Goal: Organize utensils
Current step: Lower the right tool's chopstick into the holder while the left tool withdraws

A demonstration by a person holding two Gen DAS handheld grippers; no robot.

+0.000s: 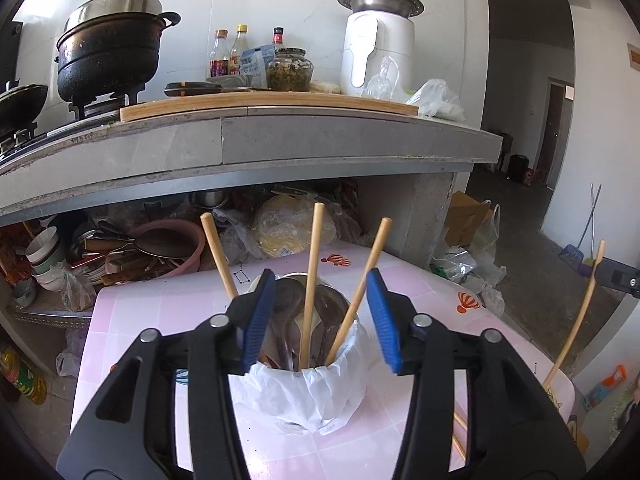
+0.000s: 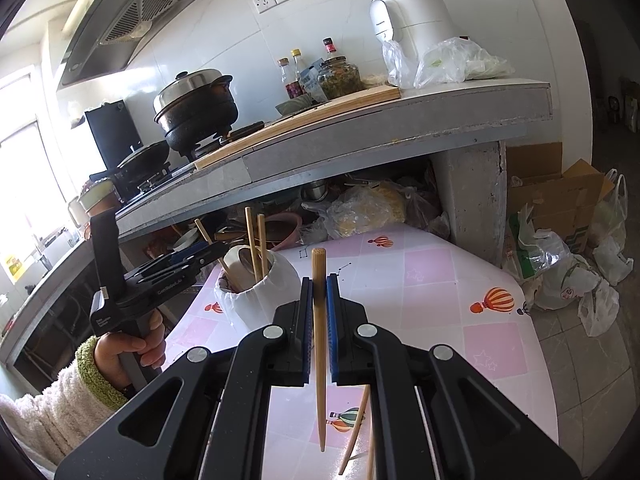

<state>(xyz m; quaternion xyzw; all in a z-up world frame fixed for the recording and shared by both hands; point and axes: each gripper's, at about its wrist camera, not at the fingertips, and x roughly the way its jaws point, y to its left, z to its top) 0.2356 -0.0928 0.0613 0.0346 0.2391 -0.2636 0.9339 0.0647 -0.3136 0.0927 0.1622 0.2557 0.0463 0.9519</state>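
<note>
**Left wrist view: sticks are in the cup, but the cup could tip**

In the left wrist view, the left gripper (image 1: 322,320) has its blue fingers (image 1: 258,320) spread apart. Nothing is pinched between them. The cup (image 1: 308,392), wrapped in a white bag, stands between and just below the fingertips on the pink table (image 1: 132,312). Three chopsticks (image 1: 312,280) stick up out of it. One leans to the left finger, one stands in the middle, and one leans to the right finger. Spoons sit inside the cup too.

In the right wrist view, the right gripper (image 2: 319,320) has its fingers pressed together on one chopstick (image 2: 319,344). The stick points up and down, with its thin end hanging below the fingers. More loose chopsticks (image 2: 356,436) lie on the table under that gripper.

What could go wrong? The left fingers are very close to the leaning sticks. If the gripper pulls back crooked, a finger may hook a stick and flip it out, or knock the cup over. The bag looks slippery, so the cup may slide. The right stick is held on a small spot, so it may spin or drop. Its thin end could also hit the cup rim and miss.
</note>
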